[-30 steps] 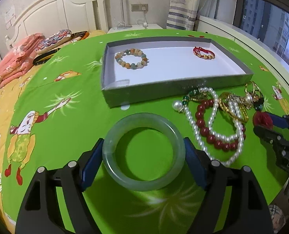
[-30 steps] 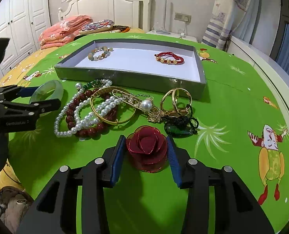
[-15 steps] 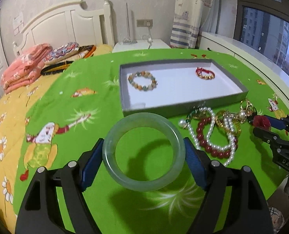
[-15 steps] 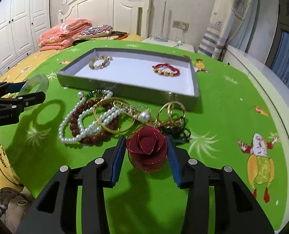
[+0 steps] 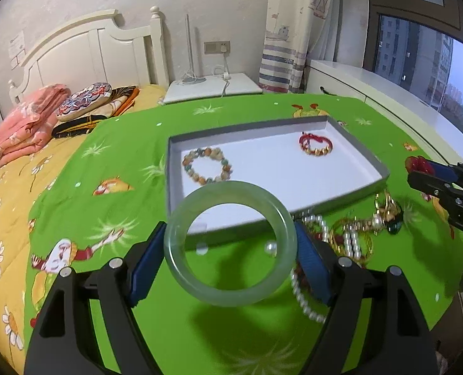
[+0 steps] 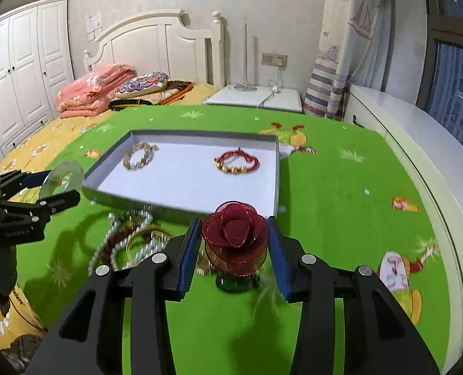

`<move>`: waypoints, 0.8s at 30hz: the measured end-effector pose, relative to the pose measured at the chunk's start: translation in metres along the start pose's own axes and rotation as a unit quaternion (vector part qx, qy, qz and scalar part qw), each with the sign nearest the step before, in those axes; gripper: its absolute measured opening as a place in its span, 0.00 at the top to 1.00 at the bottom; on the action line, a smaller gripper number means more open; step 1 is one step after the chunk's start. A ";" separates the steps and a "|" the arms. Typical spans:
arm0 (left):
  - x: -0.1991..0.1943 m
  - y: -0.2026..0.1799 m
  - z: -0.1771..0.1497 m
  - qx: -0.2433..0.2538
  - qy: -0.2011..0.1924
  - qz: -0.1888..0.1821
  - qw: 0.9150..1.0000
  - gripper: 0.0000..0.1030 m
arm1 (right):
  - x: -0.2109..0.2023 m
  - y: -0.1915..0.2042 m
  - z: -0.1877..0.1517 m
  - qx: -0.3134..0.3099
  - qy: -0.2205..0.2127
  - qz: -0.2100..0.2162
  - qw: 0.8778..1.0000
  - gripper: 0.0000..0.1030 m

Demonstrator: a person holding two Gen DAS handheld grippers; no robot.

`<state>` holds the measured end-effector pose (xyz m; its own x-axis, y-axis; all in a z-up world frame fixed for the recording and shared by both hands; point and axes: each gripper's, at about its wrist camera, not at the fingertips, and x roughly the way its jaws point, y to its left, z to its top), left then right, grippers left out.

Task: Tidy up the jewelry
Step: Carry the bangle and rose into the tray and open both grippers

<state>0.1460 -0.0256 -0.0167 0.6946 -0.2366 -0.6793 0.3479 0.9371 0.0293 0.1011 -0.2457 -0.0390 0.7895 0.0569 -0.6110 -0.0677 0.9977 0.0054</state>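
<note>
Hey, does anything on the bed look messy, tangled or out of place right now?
Yes: the jewelry pile outside the tray is a heap, with pearl strands, dark red beads and gold bangles overlapping on the green sheet. Inside the tray, the beaded bracelet and red cord bracelet lie neatly apart.

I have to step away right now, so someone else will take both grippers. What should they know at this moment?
Left gripper: shut on the green bangle, held in the air in front of the tray's near wall.
Right gripper: shut on the red rose, also held in the air short of the tray.
Done: the beaded bracelet and the red and gold bracelet lie in the tray.
Left: set both held pieces in the tray, then move the pile of pearls, beads and gold rings lying on the green cloth in front of it.
</note>
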 end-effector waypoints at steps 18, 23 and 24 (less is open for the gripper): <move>0.100 -0.004 0.039 -0.005 0.075 -0.019 0.997 0.25 | 0.100 -0.003 0.031 0.006 0.066 0.026 0.997 0.60; 0.119 0.000 0.034 0.006 0.098 -0.017 0.995 0.25 | 0.115 -0.006 0.025 0.000 0.084 0.019 0.996 0.59; 0.119 0.001 0.033 0.004 0.099 -0.021 0.995 0.25 | 0.115 -0.006 0.024 0.000 0.086 0.019 0.996 0.59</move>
<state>0.2501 -0.0610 -0.0734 0.5430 -0.2193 -0.8106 0.3790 0.9254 0.0035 0.2073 -0.2440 -0.0902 0.6703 0.0883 -0.7368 -0.0969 0.9948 0.0311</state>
